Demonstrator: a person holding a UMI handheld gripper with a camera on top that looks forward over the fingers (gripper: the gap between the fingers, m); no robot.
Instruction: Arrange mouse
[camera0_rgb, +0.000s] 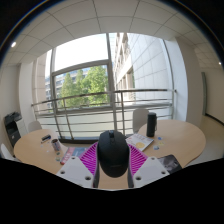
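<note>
Over a round wooden table (180, 135), the tool (112, 160) is clamped on a black mouse (112, 150).

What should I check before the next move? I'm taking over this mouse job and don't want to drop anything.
1. Mouse sits between the tongs: ok.
2. Both pink pads press on the mouse: cannot tell; they lie close along its sides, but contact is hidden.
3. Mouse centred between the tongs, not skewed: ok, it points straight ahead.
4. Mouse lifted off the table or resting on it: cannot tell from this view.
5. Path ahead: not ok, a dark cylinder stands beyond the mouse, slightly to one side.
6. Table sides: not ok, small items and a flat dark thing lie near the tongs.
</note>
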